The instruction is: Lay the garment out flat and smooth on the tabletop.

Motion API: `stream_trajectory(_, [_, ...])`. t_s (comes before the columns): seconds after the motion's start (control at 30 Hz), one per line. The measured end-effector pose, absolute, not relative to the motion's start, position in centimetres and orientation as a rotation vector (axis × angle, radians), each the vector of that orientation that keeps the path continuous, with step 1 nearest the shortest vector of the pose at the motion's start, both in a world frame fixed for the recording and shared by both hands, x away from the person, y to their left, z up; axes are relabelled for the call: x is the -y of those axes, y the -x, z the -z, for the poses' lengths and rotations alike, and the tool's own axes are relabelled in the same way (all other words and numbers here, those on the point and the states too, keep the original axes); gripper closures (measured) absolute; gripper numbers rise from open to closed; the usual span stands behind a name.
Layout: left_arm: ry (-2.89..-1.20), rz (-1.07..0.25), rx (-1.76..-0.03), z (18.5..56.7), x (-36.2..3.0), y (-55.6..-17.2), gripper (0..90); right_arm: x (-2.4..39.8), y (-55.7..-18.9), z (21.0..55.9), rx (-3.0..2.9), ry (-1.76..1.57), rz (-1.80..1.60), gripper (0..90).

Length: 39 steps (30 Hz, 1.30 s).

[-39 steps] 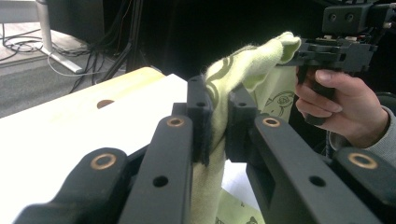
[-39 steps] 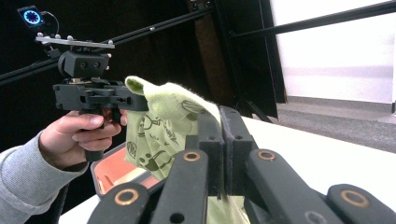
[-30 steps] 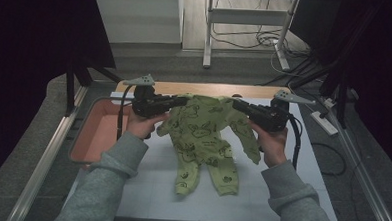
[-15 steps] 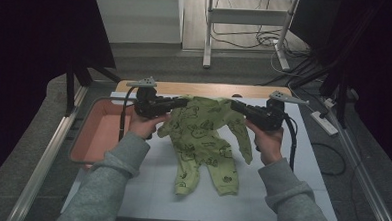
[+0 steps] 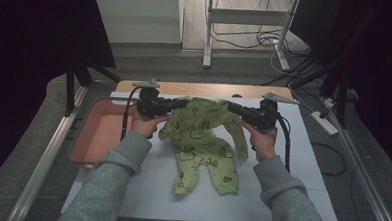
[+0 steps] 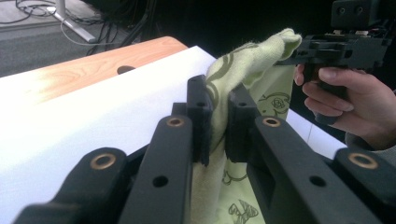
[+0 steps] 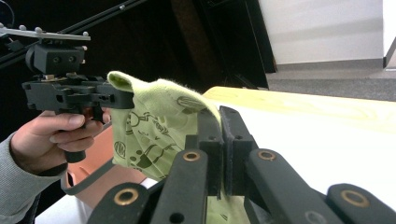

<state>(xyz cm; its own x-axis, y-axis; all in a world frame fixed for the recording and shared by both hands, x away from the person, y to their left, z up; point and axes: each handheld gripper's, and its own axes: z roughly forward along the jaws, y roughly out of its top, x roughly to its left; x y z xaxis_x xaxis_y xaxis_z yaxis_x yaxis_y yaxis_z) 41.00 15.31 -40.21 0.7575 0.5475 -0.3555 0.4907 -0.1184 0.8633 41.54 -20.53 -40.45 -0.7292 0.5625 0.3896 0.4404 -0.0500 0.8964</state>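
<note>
While the green baby romper (image 5: pixel 202 141) hangs over the white mat (image 5: pixel 300 195), the left gripper (image 5: pixel 182 104) is clamped on one shoulder and the right gripper (image 5: pixel 232 107) on the other. Both pairs of jaws pinch cloth. The legs rest on the mat, beside the pink tray (image 5: pixel 100 136).

Green romper (image 5: pixel 202 141) held w/ both tools, legs on white mat (image 5: pixel 300 195)

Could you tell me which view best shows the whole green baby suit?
The high view: the green baby suit hangs between both grippers, legs trailing on the white mat. The left gripper view and right gripper view give only pinched shoulder cloth.
</note>
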Motion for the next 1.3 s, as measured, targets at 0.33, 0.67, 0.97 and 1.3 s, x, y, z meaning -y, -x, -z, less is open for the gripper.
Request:
stream_trajectory(0.33, [-1.764, -0.037, -0.843, 41.7, -15.1, -41.5, 82.2, 20.5, -42.3, 41.9, -2.105, -1.153, -1.882, 88.0])
stream_trajectory(0.67, [-1.798, -0.022, -0.875, 43.2, -14.7, -42.4, 82.2, 20.5, -43.1, 43.7, -2.121, -1.208, -1.846, 87.9])
stream_trajectory(0.97, [-1.820, -0.015, -0.909, 44.4, -14.6, -43.1, 82.1, 20.3, -44.0, 45.2, -2.147, -1.254, -1.803, 87.9])
stream_trajectory(1.3, [-1.838, -0.004, -0.949, 45.9, -14.7, -43.7, 82.0, 19.9, -44.9, 46.6, -2.171, -1.296, -1.771, 87.9])
